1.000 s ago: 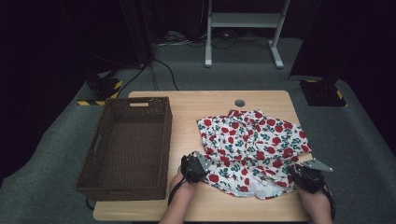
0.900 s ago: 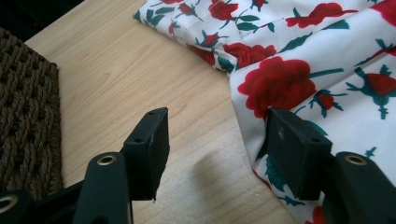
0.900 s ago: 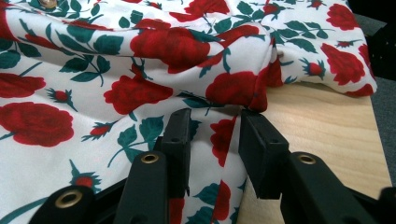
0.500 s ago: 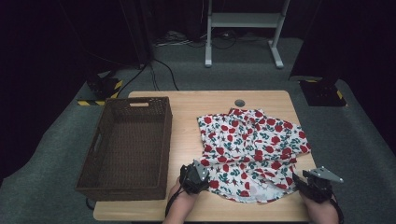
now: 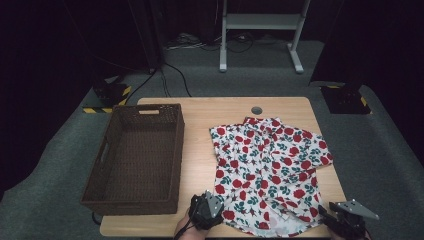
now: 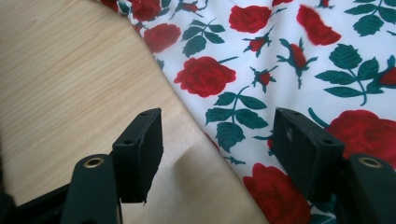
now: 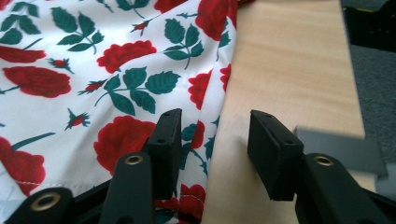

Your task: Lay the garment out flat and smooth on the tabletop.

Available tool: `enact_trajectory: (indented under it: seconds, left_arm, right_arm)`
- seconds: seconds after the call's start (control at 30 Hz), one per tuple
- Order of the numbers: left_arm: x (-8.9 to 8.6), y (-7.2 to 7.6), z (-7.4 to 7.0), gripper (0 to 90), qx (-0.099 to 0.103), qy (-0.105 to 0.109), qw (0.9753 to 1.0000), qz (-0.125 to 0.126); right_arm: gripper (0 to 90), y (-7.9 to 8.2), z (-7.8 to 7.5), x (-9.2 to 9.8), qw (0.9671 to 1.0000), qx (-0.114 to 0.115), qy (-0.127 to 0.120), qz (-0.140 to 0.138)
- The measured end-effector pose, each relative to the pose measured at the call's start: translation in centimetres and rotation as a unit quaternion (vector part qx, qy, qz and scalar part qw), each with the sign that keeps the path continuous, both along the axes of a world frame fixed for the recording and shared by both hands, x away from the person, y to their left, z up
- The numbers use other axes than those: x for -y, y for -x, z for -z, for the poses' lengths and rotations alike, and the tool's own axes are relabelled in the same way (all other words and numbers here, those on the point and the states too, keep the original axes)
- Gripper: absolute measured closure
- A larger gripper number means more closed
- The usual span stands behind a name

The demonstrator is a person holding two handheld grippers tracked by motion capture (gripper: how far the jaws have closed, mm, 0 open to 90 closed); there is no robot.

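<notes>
- The rose shirt lies flat on the table, just ahead of both claws.
- The left claw is wide open and holds nothing.
- The right claw is open too, over the shirt's edge.
- The shirt looks soft, light and floppy. Pinch it at the bottom corners.

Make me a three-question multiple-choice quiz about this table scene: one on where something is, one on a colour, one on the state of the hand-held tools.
1. Where does the basket sit relative to the shirt?
A. to its left
B. on top of it
C. to its right

2. What colour are the shirt's flowers?
A. blue
B. red
C. yellow

3. How do the jaws of the left tool and right tool stand?
A. both clamped on cloth
B. one shut
C. both open

Answers: 1 A, the high view shows the basket at the table's left; 2 B, red roses on white; 3 C, each gripper view shows a gap between the jaws.
</notes>
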State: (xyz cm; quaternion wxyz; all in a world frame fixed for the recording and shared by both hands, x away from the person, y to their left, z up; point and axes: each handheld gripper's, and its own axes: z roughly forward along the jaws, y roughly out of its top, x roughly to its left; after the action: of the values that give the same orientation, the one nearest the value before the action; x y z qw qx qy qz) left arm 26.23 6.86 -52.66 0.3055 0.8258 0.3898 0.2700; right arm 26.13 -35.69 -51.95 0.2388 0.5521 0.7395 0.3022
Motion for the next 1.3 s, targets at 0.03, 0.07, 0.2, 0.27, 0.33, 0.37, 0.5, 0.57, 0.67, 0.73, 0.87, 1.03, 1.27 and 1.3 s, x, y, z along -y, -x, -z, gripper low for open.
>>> enact_trajectory:
  seconds: [0.03, 0.07, 0.2, 0.27, 0.33, 0.37, 0.5, 0.57, 0.67, 0.73, 0.87, 1.03, 1.27, 1.3]
  left_arm:
    - [-0.1, 0.2, 0.0, 33.0, 0.001, 0.000, 1.0000, -0.002]
    - [-0.1, 0.3, 0.0, 32.0, -0.003, 0.005, 1.0000, -0.005]
    - [-0.4, -0.1, -0.2, 26.2, -0.005, 0.018, 0.9998, -0.011]
    - [-0.6, -0.6, -0.3, 25.5, -0.007, 0.029, 0.9994, -0.015]
    - [-0.9, -1.1, -0.1, 24.2, -0.010, 0.030, 0.9992, -0.023]
    - [-1.1, -1.4, 0.0, 24.0, -0.009, 0.026, 0.9992, -0.027]
    - [-2.0, -1.8, 0.3, 20.9, -0.009, 0.026, 0.9987, -0.043]
    - [-2.3, -1.8, 0.6, 20.0, -0.011, 0.041, 0.9982, -0.044]
    - [-2.6, -2.0, 0.7, 16.7, -0.021, 0.056, 0.9968, -0.053]
    - [-2.8, -2.1, 0.7, 15.2, -0.030, 0.065, 0.9958, -0.057]
    - [-3.1, -2.3, 0.8, 14.9, -0.043, 0.078, 0.9943, -0.059]
    - [-3.1, -2.3, 0.8, 14.8, -0.044, 0.080, 0.9940, -0.060]
    - [-3.1, -2.3, 0.8, 14.7, -0.045, 0.081, 0.9939, -0.061]
    - [-3.1, -2.3, 0.8, 14.7, -0.044, 0.080, 0.9940, -0.061]
  right_arm:
    - [56.3, 0.2, -0.1, -0.1, 1.0000, 0.000, 0.001, 0.001]
    - [56.6, 0.5, -0.3, -0.2, 1.0000, 0.007, 0.001, 0.000]
    - [61.4, 1.2, -2.1, -2.3, 0.9987, 0.045, -0.009, -0.022]
    - [63.9, 1.5, -2.5, -4.0, 0.9972, 0.058, -0.014, -0.044]
    - [68.2, 1.7, -2.7, -5.6, 0.9956, 0.065, -0.016, -0.065]
    - [71.3, 1.8, -2.8, -6.3, 0.9945, 0.066, -0.017, -0.079]
    - [76.6, 1.8, -2.9, -8.5, 0.9916, 0.067, -0.030, -0.106]
    - [77.7, 1.8, -2.8, -9.4, 0.9907, 0.065, -0.032, -0.116]
    - [77.7, 1.9, -2.4, -10.6, 0.9894, 0.057, -0.033, -0.129]
    - [77.2, 2.0, -2.0, -11.3, 0.9888, 0.051, -0.031, -0.137]
    - [75.3, 1.9, -1.1, -12.4, 0.9874, 0.036, -0.021, -0.152]
    - [72.5, 1.3, 0.1, -13.1, 0.9875, 0.012, -0.011, -0.157]
    - [88.7, 1.3, 0.3, -12.9, 0.9877, 0.009, -0.002, -0.156]
    - [89.2, 1.3, 0.3, -13.0, 0.9876, 0.009, 0.001, -0.157]
